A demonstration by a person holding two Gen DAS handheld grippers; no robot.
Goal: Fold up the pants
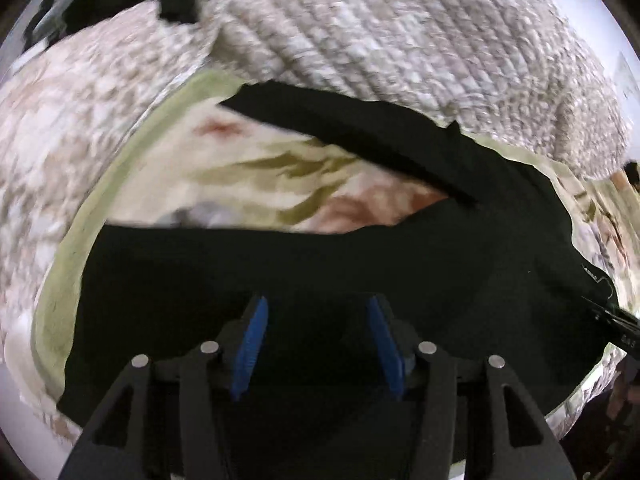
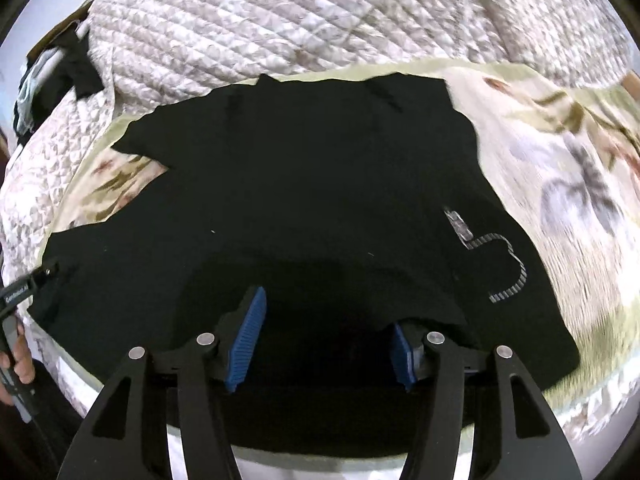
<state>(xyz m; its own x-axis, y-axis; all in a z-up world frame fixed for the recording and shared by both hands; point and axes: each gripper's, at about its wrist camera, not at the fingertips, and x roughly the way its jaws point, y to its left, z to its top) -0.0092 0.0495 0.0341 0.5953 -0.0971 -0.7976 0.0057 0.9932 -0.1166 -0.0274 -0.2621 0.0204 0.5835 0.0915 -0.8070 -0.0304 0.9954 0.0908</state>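
Left gripper [image 1: 318, 346]: blue pads apart, nothing between them, poised over the near edge of the black pants [image 1: 304, 264]. Right gripper [image 2: 324, 336]: pads likewise apart; a fold of the pants overlaps its right pad. The pants lie spread on a floral sheet [image 2: 560, 168], legs diverging beyond the left gripper, a grey patterned drawstring [image 2: 502, 264] lying on the fabric right of the right gripper. Beyond the pants, a quilted bedspread [image 2: 248, 28] is bunched. Further dark clothing [image 2: 78, 68] sits at the bed's far left. A pale wall [image 1: 576, 8] lies behind.
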